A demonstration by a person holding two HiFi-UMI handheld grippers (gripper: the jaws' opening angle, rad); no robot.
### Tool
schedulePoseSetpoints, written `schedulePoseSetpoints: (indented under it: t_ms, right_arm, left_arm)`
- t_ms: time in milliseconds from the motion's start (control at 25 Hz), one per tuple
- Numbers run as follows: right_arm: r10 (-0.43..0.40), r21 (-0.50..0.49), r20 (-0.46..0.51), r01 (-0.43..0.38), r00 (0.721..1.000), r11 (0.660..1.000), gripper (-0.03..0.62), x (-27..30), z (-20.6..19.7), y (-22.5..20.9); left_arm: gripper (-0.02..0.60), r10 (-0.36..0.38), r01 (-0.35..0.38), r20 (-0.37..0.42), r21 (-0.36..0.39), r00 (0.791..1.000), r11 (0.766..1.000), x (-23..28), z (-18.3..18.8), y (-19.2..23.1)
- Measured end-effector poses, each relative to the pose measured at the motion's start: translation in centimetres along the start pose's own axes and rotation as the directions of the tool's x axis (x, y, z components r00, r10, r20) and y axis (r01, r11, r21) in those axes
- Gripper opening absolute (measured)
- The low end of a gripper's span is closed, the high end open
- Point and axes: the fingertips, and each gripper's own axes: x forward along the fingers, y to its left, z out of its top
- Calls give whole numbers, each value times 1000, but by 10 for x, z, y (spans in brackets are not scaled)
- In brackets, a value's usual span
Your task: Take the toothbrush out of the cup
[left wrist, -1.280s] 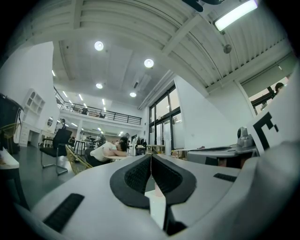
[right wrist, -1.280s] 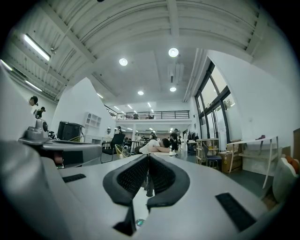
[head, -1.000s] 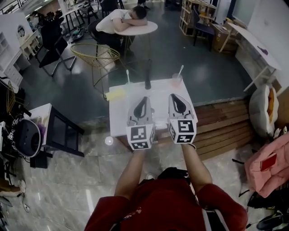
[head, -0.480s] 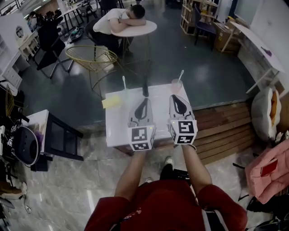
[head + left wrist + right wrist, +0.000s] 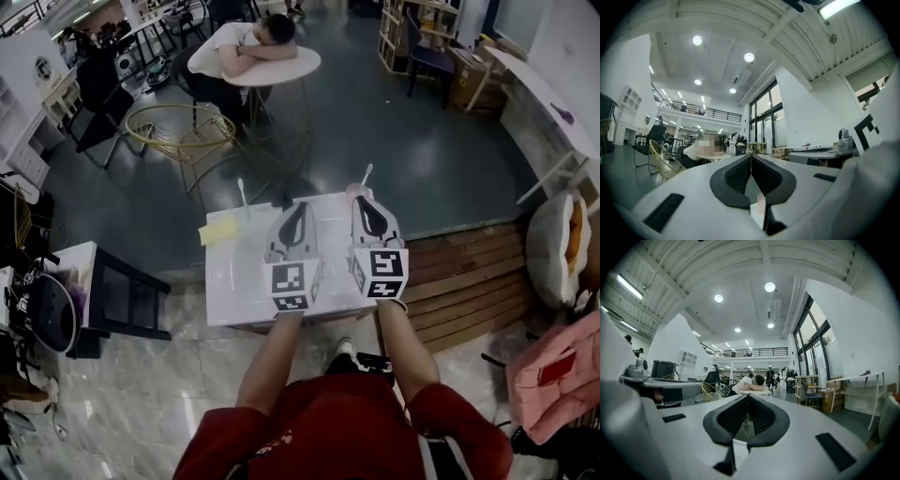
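Observation:
A small white table [image 5: 239,281] stands just in front of me. At its far right corner is a pink cup [image 5: 352,192] with a white toothbrush [image 5: 366,174] leaning out of it. A second toothbrush [image 5: 242,193] stands up at the far left corner, beside a yellow pad [image 5: 216,232]. Both grippers are held level over the table with nothing in them. My left gripper [image 5: 300,206] is shut, its pads meeting at the tip [image 5: 751,158]. My right gripper [image 5: 362,200] is shut too [image 5: 748,397], and its tip sits just in front of the pink cup.
A person sleeps slumped over a round white table [image 5: 277,67] beyond. A gold wire chair [image 5: 178,131] stands between that table and mine. A black stand [image 5: 127,286] is to the left and wooden decking [image 5: 469,272] to the right, with a pink bag [image 5: 558,375] near it.
The white table has come nearer in the head view. Both shut grippers now reach over its top, and the right tip has arrived at the pink cup.

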Motion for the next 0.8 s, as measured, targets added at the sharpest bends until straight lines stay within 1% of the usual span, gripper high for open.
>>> schedulePoseSetpoints:
  t_ms: [160,440,800]
  right_arm:
    - [1,15,5,-1,1000,1000,29,15,-1,-31]
    - [12,37,15,-13,1000,999,29,36,-8,-79]
    - [15,59,-9,-15,1000,998,29,61,-24,-107]
  left_arm:
    - [29,2,-2,-5,9,1000,1000,29,-1,-15]
    - [29,26,-26,-7,25,1000,999,70,-5,-35]
    - [29,49,-48,-30,23,998,999,103,-19,-37]
